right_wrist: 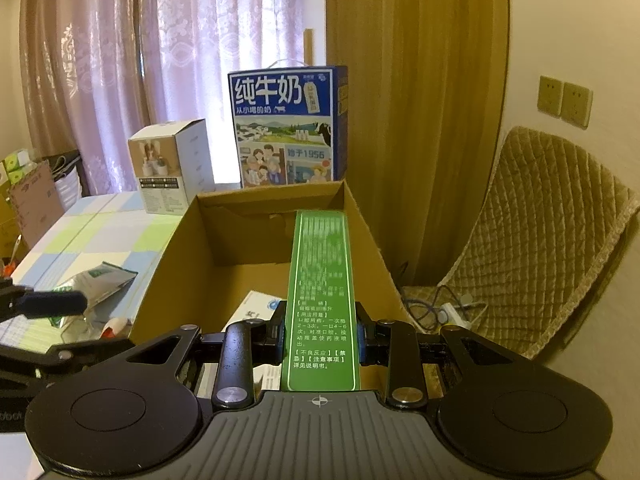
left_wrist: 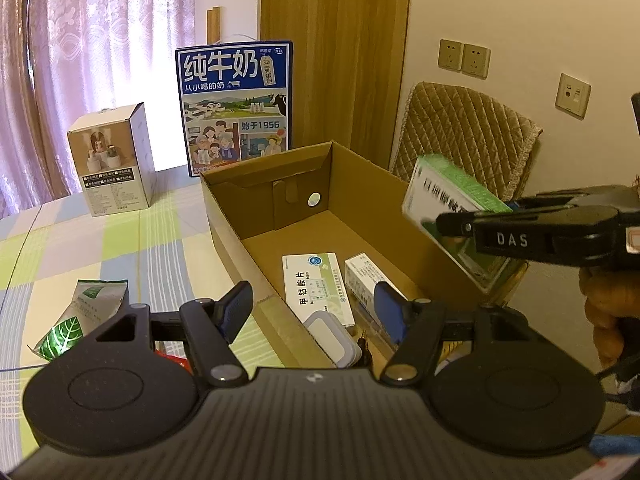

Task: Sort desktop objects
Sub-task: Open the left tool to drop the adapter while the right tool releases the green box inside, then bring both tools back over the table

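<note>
Checked tablecloth [left_wrist: 120,240], 1 cardboard box [right_wrist: 176,264]. Right gripper [right_wrist: 320,336] pinching green carton [right_wrist: 320,280] above the box; light, stiff, held by its flat sides. Left gripper [left_wrist: 308,308] spread, empty.

- Left gripper [left_wrist: 312,312]: jaws spread wide apart, nothing between the blue pads [left_wrist: 234,308], pointing toward 12 o'clock in its own view.
- Right gripper [right_wrist: 320,336]: jaws closed on a green box [right_wrist: 320,280], which runs toward 12 o'clock. In the left view it enters from 3 o'clock.
</note>
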Demonstrator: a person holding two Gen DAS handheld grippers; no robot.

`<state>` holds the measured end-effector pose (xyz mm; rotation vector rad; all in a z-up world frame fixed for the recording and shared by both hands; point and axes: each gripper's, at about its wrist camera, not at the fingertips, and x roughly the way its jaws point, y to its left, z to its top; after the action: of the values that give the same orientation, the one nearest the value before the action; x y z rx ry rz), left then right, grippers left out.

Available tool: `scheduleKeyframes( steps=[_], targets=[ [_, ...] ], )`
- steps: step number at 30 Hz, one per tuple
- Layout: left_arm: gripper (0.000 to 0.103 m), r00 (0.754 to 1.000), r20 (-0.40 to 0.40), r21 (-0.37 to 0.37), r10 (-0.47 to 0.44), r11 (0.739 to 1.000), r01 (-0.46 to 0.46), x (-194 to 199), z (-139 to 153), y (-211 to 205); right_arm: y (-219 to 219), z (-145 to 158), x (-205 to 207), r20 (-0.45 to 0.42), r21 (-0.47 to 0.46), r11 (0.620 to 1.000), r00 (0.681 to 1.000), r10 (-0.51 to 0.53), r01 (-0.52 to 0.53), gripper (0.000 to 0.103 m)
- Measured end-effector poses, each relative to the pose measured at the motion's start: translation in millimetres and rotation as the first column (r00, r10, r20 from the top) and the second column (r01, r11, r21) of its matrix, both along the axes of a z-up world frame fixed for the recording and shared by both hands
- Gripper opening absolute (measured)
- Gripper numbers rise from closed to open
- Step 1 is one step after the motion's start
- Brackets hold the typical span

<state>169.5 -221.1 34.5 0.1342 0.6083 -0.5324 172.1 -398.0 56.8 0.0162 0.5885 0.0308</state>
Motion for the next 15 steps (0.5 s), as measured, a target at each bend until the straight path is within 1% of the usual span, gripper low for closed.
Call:
scheduleKeyframes(
  steps=[1, 2, 3, 4, 6, 15],
  targets=[
    [0.062, 1.0, -0.002, 0.001, 0.003, 1.0, -0.003, 0.0, -0.3, 0.6, -0.1, 0.4, 0.0, 0.015, 0.0, 1.0, 1.0, 0.005, -0.005, 0.029],
    [0.062, 1.0, -0.003, 0.001, 0.005, 1.0, -0.005, 0.0, -0.6, 1.4, 0.0, 1.0, 0.6, 0.023, 0.002, 1.0, 1.0, 0.015, -0.015, 0.032],
    [0.062, 1.0, -0.004, 0.001, 0.008, 1.0, -0.008, -0.3, -1.0, 2.5, 0.0, 1.9, 1.1, 0.027, 0.005, 1.0, 0.999, 0.022, -0.022, 0.055],
    [0.062, 1.0, -0.005, 0.001, 0.011, 1.0, -0.011, -0.6, -1.5, 4.1, -1.1, 3.0, -0.1, 0.04, 0.013, 1.0, 0.999, 0.019, -0.02, 0.07],
    [0.062, 1.0, -0.006, 0.0, 0.021, 1.0, -0.021, -1.3, -2.4, 8.8, -3.8, 5.0, -3.1, 0.056, 0.027, 1.0, 0.998, 0.008, -0.009, 0.07],
    [0.062, 0.995, -0.033, -0.012, 0.096, 0.995, -0.097, -10.3, -9.6, 45.3, -18.1, 2.9, -28.5, 0.034, 0.096, 0.994, 0.998, -0.052, 0.049, 0.07]
  ],
)
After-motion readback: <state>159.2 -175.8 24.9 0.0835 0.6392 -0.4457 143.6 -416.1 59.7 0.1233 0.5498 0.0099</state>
